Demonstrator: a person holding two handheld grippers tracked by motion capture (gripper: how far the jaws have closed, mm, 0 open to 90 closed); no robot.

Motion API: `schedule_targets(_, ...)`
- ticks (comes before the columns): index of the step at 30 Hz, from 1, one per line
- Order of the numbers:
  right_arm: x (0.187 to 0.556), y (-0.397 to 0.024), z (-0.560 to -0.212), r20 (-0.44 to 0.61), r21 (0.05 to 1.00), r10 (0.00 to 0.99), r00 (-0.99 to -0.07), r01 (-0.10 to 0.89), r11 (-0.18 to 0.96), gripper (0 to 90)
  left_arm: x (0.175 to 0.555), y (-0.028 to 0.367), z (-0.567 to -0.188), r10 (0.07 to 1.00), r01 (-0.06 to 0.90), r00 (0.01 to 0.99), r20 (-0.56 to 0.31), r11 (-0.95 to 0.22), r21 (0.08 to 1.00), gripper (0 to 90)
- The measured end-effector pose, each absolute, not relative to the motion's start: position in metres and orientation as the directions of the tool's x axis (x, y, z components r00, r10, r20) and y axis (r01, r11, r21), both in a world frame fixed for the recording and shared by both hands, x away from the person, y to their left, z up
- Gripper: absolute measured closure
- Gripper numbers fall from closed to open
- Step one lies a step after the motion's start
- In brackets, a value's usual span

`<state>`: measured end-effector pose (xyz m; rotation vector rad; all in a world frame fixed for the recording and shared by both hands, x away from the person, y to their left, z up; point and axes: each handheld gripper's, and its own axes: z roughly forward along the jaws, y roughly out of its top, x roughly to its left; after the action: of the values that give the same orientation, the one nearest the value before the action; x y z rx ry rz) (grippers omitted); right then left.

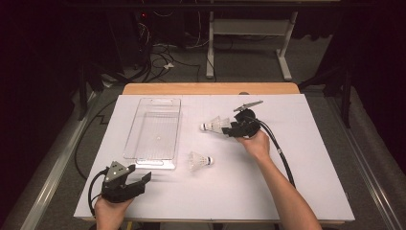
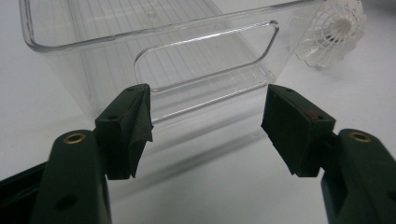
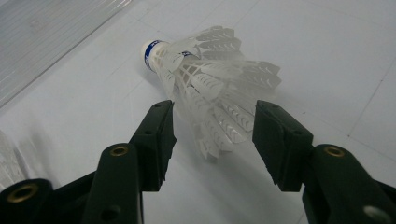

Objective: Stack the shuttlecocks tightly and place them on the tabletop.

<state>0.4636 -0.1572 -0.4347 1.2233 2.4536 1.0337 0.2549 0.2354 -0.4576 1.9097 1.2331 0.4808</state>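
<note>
A white shuttlecock [image 1: 214, 125] [image 3: 210, 70] lies on its side on the white table sheet, its blue-banded cork pointing left towards the bin. My right gripper [image 1: 229, 130] [image 3: 212, 135] is open, and its jaws stand on either side of the feather skirt with small gaps. A second shuttlecock [image 1: 199, 161] [image 2: 334, 32] lies nearer the person, just right of the clear plastic bin [image 1: 152, 160] [image 2: 93, 42]. My left gripper [image 1: 143, 181] [image 2: 208, 126] rests low at the front left. It is open and empty, facing the bin's near handle end.
The bin is empty and lies lengthwise left of centre. The white sheet [image 1: 306, 191] covers a wooden table. The right gripper's cable [image 1: 282, 158] trails back along the forearm. Table legs and floor cables lie beyond the far edge.
</note>
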Motion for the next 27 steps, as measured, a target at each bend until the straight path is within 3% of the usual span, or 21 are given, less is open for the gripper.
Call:
schedule_targets(6, 0.459, -0.161, -0.43, 0.085, 0.68, 0.778, -0.622, 0.607, 0.411, 42.6, 0.254, 0.237, -0.457, 0.887, 0.579, 0.451, -0.096, -0.209, 0.788, 33.7)
schedule_targets(27, 0.43, -0.155, -0.406, 0.041, 0.729, 0.738, -0.673, 0.525, 0.439, 44.6, 0.255, 0.238, -0.458, 0.883, 0.583, 0.459, -0.102, -0.212, 0.784, 33.7)
